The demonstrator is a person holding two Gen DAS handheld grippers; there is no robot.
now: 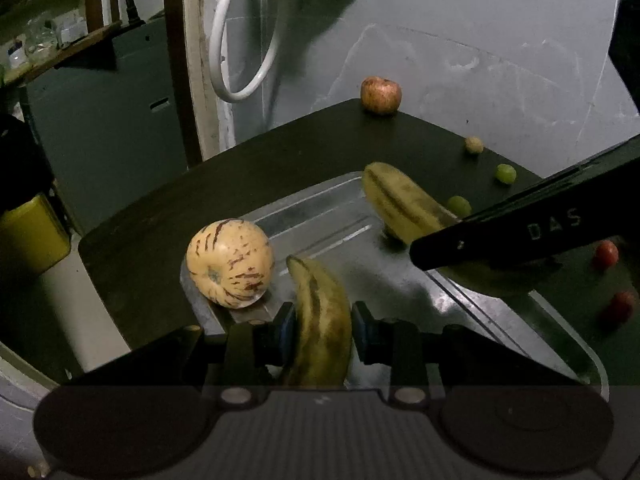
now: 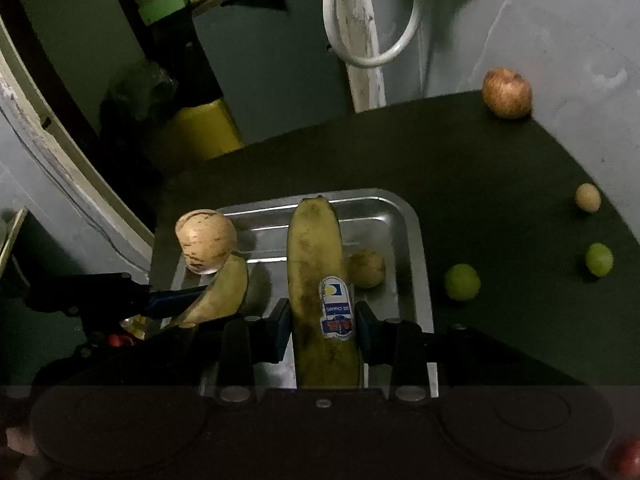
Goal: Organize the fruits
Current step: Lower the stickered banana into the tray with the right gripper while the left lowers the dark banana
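Note:
My left gripper [image 1: 323,326] is shut on a spotted yellow banana [image 1: 320,320] over the near end of a metal tray [image 1: 320,208]. My right gripper [image 2: 323,328] is shut on a second banana [image 2: 316,272] with a blue sticker, held over the same tray [image 2: 416,240]. A striped cream melon [image 1: 230,264] rests on the tray's left corner; it also shows in the right wrist view [image 2: 206,246]. The right gripper's black finger [image 1: 520,232] and its banana [image 1: 400,204] cross the left wrist view. A small brown fruit [image 2: 366,268] lies in the tray.
On the dark table [image 2: 480,168] lie an apple [image 2: 507,93] at the far edge, two green fruits [image 2: 462,282] [image 2: 599,259], a small tan fruit [image 2: 588,197] and two red fruits [image 1: 606,254] [image 1: 618,308]. A yellow container [image 2: 204,128] stands left, off the table.

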